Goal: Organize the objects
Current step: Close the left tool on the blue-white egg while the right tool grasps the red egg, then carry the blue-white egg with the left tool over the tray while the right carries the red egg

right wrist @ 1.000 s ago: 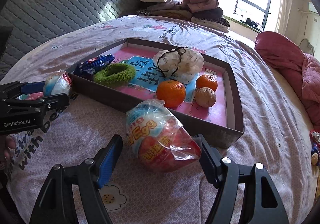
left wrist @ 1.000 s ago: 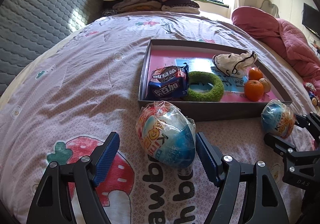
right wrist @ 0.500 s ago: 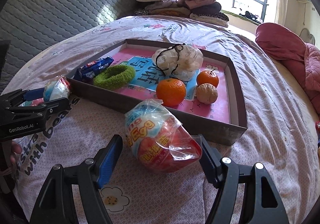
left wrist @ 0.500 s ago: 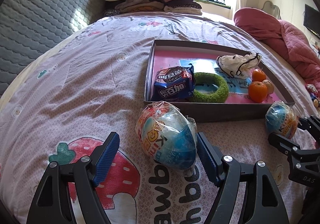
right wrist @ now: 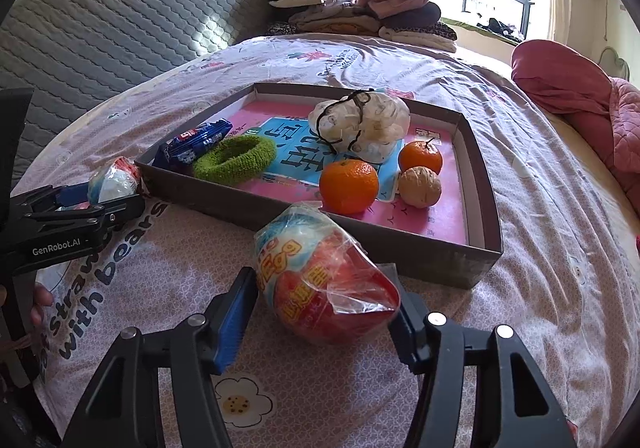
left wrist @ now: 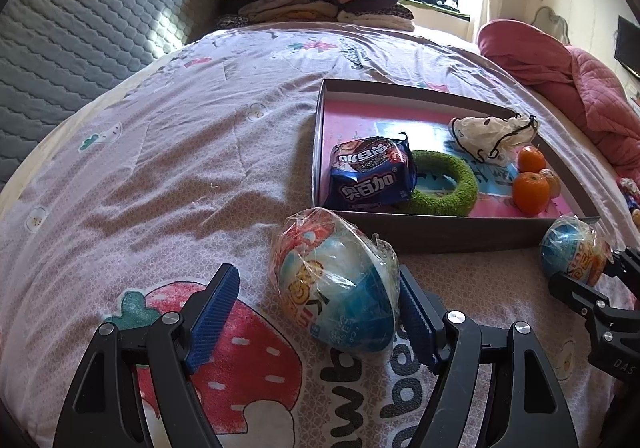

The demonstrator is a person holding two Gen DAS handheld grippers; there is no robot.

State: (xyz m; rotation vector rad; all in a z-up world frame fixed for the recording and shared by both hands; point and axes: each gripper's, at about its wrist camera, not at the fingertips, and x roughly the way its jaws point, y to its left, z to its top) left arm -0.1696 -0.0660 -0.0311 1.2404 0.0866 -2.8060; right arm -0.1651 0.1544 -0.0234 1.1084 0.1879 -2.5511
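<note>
Your left gripper [left wrist: 316,312] stands wide open around the blue wrapped egg [left wrist: 336,284], which lies on the bedspread [left wrist: 180,151] in front of the near wall of the shallow box [left wrist: 440,236]. The right finger touches the egg's plastic wrap, but the left finger is well apart from it, so nothing is gripped there. Your right gripper [right wrist: 320,312] has just been closing its jaws around the red wrapped egg [right wrist: 324,280], which also lies on the bedspread just before the box's near wall. The left pad now looks to touch the egg's side and the right finger is against the crumpled wrap, but I cannot tell if the pads already press on it; the egg rests on the cloth. Inside the box you have a blue cookie packet [left wrist: 370,173] in the near left corner, a green fuzzy ring [left wrist: 444,187] just beside it, a white drawstring pouch [right wrist: 360,123] further back, two oranges [right wrist: 348,185] and a walnut [right wrist: 420,185] near the right side.
</note>
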